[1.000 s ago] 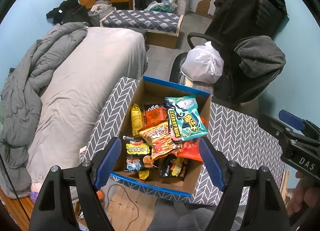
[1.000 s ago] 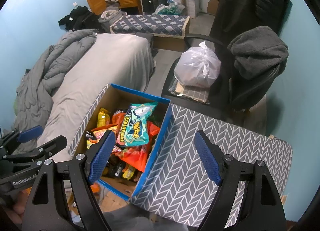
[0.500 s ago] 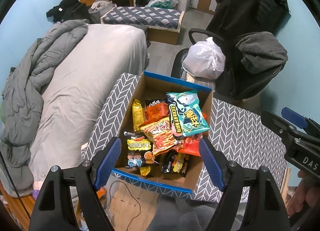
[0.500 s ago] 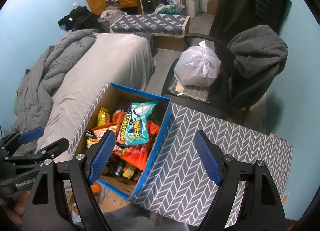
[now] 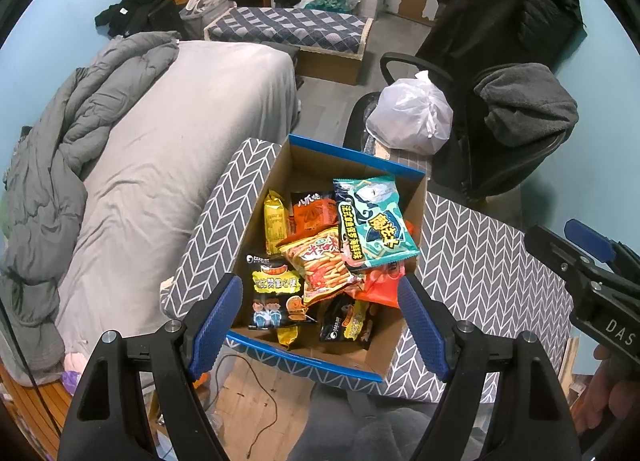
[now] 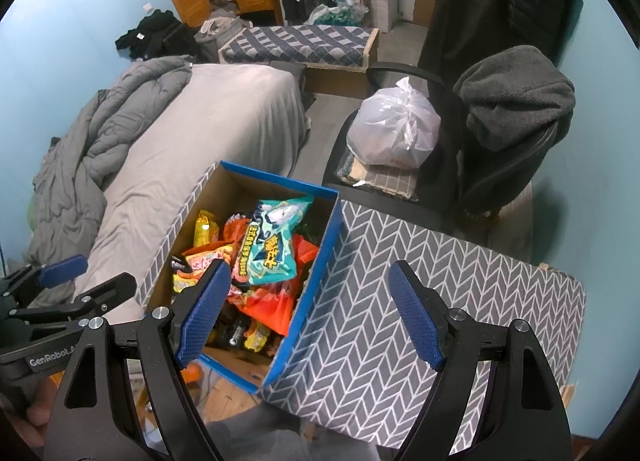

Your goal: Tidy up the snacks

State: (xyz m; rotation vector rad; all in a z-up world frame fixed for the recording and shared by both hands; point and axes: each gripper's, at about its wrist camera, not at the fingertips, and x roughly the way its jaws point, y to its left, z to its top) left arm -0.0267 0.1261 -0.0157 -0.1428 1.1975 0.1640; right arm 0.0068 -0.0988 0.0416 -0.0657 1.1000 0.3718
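An open cardboard box (image 5: 352,159) with blue rims holds several snack bags. A teal bag (image 5: 372,221) lies on top, beside an orange-red stick-snack bag (image 5: 320,261), a yellow bag (image 5: 276,217) and a black-and-yellow bag (image 5: 276,293). The box (image 6: 280,181) and teal bag (image 6: 272,249) also show in the right wrist view. My left gripper (image 5: 318,321) is open and empty, above the box's near edge. My right gripper (image 6: 308,313) is open and empty, above the box's right wall and the grey patterned surface (image 6: 400,301).
A grey bed (image 5: 160,149) with a bunched duvet (image 5: 60,141) lies left. An office chair (image 5: 500,121) holding a white plastic bag (image 5: 412,117) and dark clothes stands behind the box. A cable (image 5: 264,405) lies on cardboard on the floor in front.
Both grippers stay open. The left view has shifted slightly, the box sitting a little higher and farther. The right view is almost unchanged.
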